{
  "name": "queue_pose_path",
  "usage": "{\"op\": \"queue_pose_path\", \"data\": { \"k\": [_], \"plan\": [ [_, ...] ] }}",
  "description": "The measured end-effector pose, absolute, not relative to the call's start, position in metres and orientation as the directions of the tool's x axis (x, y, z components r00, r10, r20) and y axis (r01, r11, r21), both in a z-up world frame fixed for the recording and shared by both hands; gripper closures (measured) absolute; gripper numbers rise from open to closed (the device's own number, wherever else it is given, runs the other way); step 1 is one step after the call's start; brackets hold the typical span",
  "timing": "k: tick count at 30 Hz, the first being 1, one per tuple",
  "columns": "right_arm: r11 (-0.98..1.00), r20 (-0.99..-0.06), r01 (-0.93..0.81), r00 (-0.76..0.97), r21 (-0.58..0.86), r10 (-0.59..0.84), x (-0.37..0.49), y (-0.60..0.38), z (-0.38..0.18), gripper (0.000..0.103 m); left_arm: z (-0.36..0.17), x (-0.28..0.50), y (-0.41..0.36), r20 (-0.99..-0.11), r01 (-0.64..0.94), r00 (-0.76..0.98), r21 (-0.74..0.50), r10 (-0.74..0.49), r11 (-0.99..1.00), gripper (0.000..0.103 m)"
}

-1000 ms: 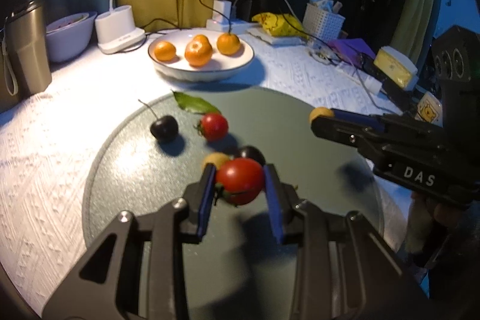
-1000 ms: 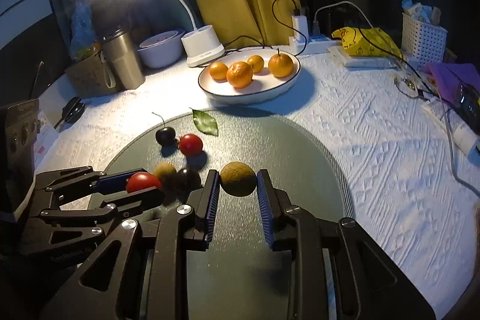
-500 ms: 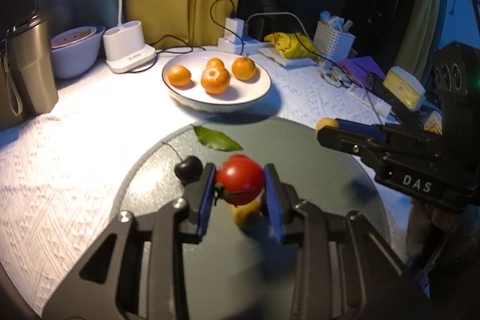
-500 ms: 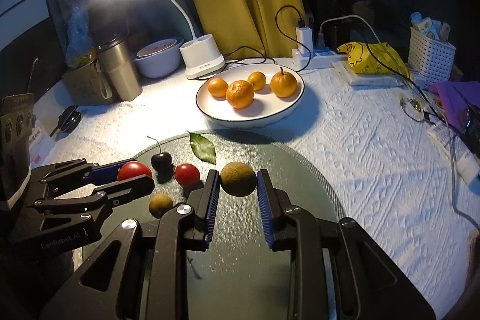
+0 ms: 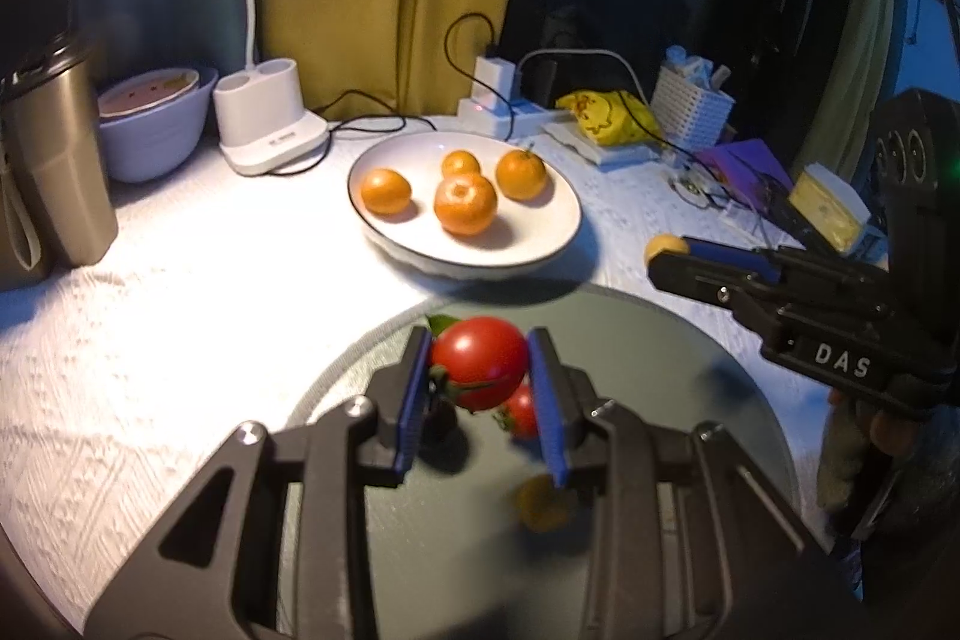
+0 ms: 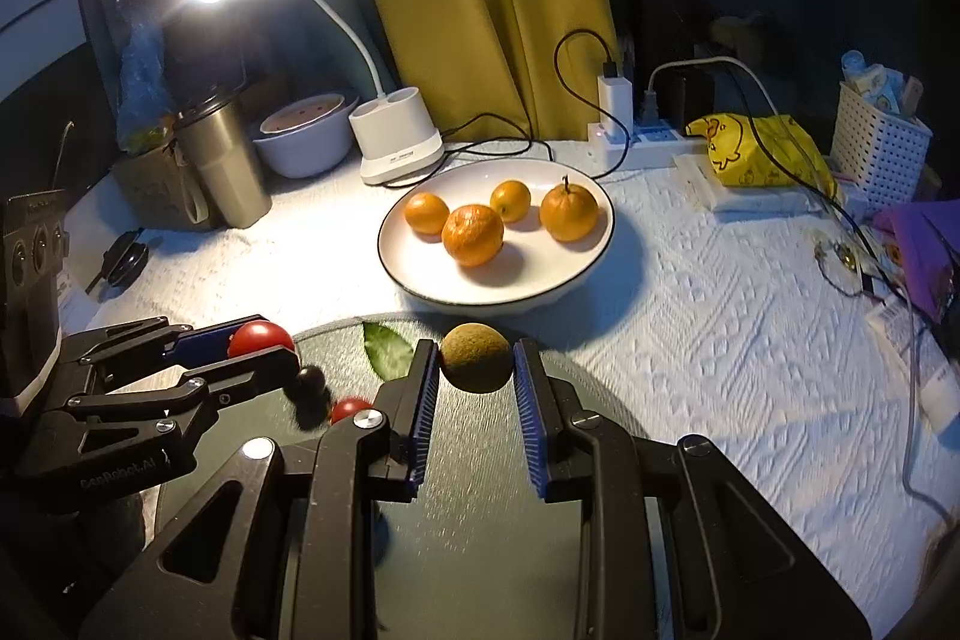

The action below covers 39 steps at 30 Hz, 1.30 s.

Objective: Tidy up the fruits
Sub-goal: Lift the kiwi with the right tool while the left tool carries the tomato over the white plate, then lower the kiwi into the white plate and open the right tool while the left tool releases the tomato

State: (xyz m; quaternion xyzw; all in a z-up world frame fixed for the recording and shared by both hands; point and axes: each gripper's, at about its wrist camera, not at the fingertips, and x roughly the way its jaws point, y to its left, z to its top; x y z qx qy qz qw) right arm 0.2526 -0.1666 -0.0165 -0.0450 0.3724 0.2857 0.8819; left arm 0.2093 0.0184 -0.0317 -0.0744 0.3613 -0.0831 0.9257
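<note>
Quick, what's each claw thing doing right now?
Left gripper: closed on a red tomato.
Right gripper: closed on a brownish round fruit.

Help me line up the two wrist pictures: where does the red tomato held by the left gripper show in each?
Left wrist view: red tomato low centre, clamped between the left gripper fingers.
Right wrist view: same tomato at far left, at the tip of the left gripper seen side-on.
Shared landmark: the white plate with four oranges, beyond both.
</note>
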Motion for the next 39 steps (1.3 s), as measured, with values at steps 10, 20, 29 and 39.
{"op": "queue_pose_path", "data": {
  "k": [10,20,29,39],
  "plan": [
    [0.829,-0.675,-0.545,0.565,0.127,0.475,0.283,-0.153,-0.013,0.076,-0.029,0.24,0.031,-0.642,0.094,0.739,-0.202,-0.205,0.975,0.07],
    [0.823,-0.674,-0.557,0.567,0.111,0.474,0.309,-0.141,-0.014,0.076,-0.027,0.275,0.04,-0.632,0.1,0.749,-0.19,-0.199,0.977,0.07],
    [0.826,-0.682,-0.554,0.563,0.108,0.467,0.333,-0.135,-0.022,0.076,-0.035,0.306,0.048,-0.643,0.089,0.742,-0.183,-0.188,0.979,0.07],
    [0.836,-0.711,-0.535,0.541,0.122,0.45,0.358,-0.132,-0.043,0.076,-0.054,0.328,0.049,-0.672,0.072,0.716,-0.198,-0.189,0.978,0.07]
  ]
}}
